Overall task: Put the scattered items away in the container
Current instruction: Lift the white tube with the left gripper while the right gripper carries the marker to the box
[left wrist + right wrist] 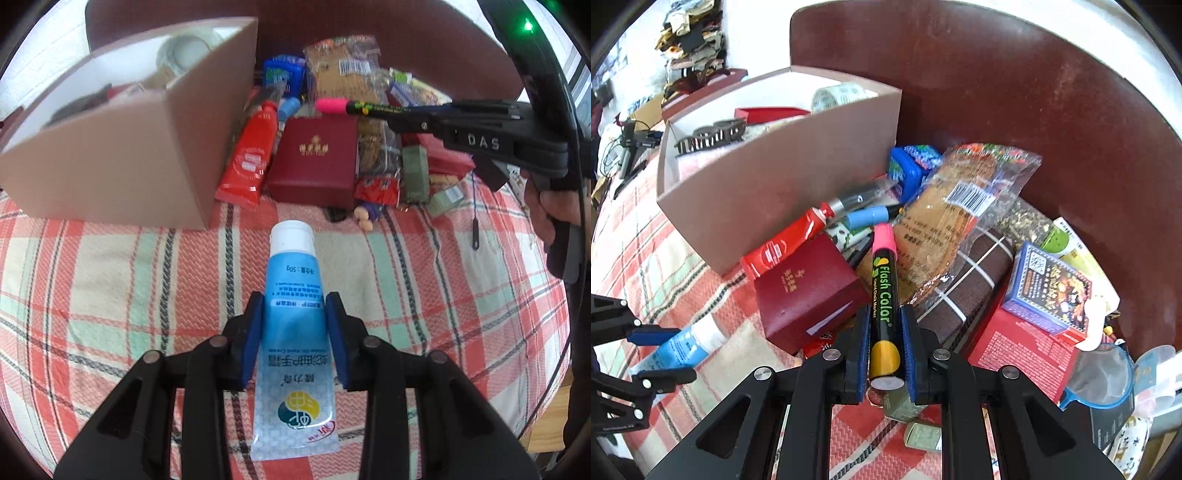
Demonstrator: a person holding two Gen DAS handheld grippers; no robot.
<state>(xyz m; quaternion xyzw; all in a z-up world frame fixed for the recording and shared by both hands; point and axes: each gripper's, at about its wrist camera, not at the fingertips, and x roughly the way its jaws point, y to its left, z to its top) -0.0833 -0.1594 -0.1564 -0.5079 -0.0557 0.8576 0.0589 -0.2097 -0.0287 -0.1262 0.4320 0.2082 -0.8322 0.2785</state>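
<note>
My left gripper (294, 301) is shut on a blue hand cream tube (293, 295) with a white cap, held just above the plaid cloth. It also shows in the right wrist view (683, 345). My right gripper (884, 314) is shut on a black Flash Color marker (882, 291) with a pink cap, held above the pile of items; the marker shows in the left wrist view (354, 107) too. The open pinkish cardboard box (122, 155) stands at the left, also seen in the right wrist view (798, 162), with tape, a hair clip and other things inside.
A pile lies right of the box: a red tube (247, 162), a dark red case (314, 162), snack bags (956, 229), a blue box (1049, 288), a brown checked bundle (975, 280). A dark red chair back (1015, 92) stands behind.
</note>
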